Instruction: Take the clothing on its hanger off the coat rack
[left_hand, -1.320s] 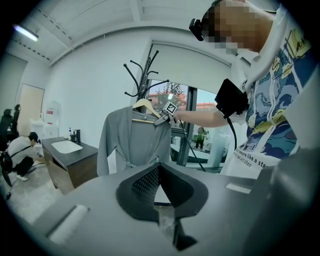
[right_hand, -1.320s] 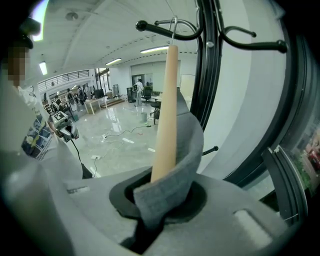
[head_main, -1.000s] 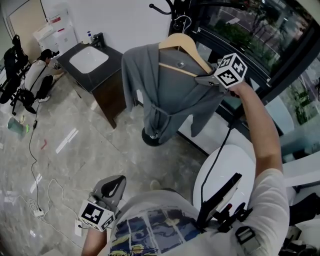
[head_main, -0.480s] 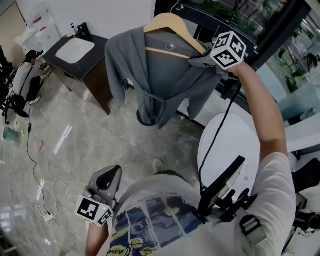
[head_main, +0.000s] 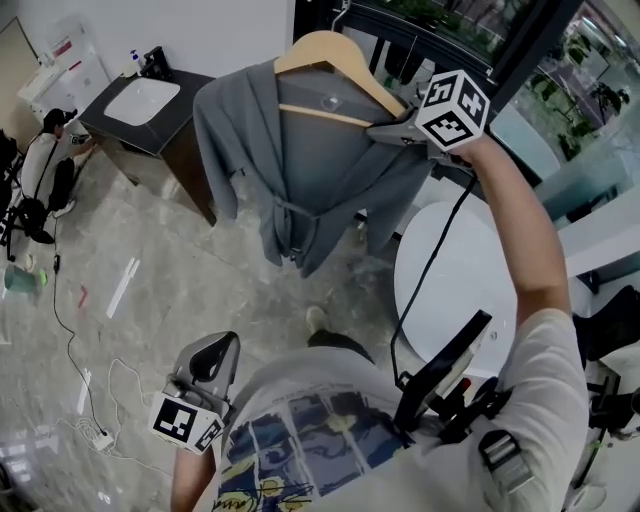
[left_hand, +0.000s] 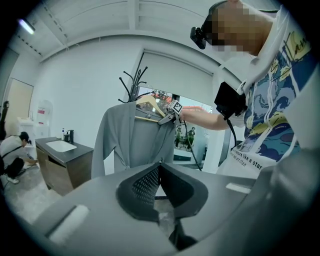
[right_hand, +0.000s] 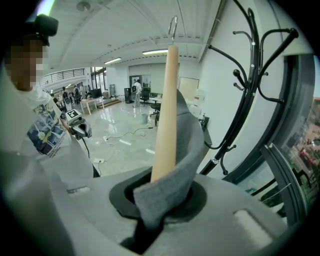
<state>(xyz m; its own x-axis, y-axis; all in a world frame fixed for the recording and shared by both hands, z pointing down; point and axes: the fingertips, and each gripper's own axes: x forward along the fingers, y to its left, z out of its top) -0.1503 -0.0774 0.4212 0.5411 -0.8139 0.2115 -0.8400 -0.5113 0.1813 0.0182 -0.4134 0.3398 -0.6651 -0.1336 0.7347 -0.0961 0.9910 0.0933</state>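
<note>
A grey robe (head_main: 300, 170) on its wooden hanger (head_main: 330, 55) is held aloft, hook clear of the black coat rack (right_hand: 250, 85), by the right claw (head_main: 385, 130) clamped on one end; the left claw (left_hand: 159, 172) is closed, empty.

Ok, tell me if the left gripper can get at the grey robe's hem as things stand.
Probably yes: nothing stands between the left gripper and the robe hanging ahead, though its jaws are shut and would need opening.
</note>
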